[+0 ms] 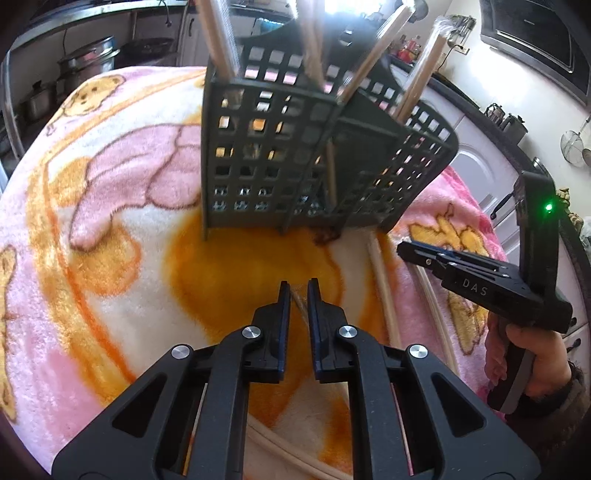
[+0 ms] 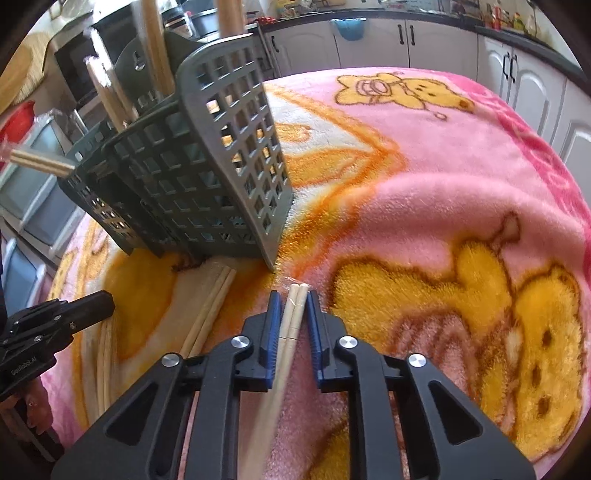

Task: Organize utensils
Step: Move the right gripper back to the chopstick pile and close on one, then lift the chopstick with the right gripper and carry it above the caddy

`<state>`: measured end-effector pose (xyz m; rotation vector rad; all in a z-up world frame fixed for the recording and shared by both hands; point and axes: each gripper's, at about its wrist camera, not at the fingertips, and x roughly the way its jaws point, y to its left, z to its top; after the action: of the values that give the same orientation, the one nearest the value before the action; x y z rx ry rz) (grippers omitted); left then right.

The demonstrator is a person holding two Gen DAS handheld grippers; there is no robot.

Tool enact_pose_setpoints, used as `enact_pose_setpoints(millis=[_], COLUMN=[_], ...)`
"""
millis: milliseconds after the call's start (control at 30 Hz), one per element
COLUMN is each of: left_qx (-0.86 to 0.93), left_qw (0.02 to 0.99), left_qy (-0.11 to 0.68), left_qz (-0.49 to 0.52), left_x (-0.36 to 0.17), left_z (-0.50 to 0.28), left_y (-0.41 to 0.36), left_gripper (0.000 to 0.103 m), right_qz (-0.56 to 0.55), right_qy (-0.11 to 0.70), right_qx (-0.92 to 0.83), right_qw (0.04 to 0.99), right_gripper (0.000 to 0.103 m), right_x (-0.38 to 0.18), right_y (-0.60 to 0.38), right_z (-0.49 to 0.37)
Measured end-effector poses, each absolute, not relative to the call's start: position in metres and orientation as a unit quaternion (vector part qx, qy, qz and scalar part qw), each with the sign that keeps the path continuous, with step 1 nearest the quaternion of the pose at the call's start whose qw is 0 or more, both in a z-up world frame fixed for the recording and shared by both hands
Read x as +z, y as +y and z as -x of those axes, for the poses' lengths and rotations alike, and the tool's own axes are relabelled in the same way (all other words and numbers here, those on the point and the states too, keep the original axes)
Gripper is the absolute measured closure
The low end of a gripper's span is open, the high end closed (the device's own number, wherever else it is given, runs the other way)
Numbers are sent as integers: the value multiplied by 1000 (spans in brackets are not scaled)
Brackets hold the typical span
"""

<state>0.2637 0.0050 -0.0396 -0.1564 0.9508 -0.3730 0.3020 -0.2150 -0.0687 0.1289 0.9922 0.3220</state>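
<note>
Right tool [image 2: 292,325] straddles a chopstick pair [image 2: 291,325], jaws not quite closed; left tool [image 1: 298,306] near-closed, empty-looking. Chopsticks: light, stiff, slippery; grip mid-shaft.

Left gripper [image 1: 298,291] fingers narrowly parted; right gripper [image 2: 293,301] fingers apart, low over surface.

A pink and orange bear-print blanket [image 1: 110,206] covers the table and fills most of both views. In the left wrist view, steel pots [image 1: 86,62] stand on a shelf at ten o'clock, a dark range hood [image 1: 535,40] hangs at one o'clock, and a wire strainer [image 1: 572,146] hangs at three o'clock. In the right wrist view, white cabinets [image 2: 436,48] with dark handles run along twelve to two o'clock, with a blue cloth [image 2: 349,27] draped over one door.
</note>
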Motion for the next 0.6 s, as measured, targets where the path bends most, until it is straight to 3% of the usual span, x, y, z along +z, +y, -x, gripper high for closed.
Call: enact_pose_setpoints(millis=[600], left_qx=[-209], left_qw=[895], left_qy=[384], left_qz=[90], left_x=[25], left_z=[-243], left_y=[7], left_gripper=[99], right_qz=[-111], right_qy=[408], right_qx=[212], right_qw=[881], right_gripper=[92], right_x=[-13], right_y=[-240], right_z=[-260])
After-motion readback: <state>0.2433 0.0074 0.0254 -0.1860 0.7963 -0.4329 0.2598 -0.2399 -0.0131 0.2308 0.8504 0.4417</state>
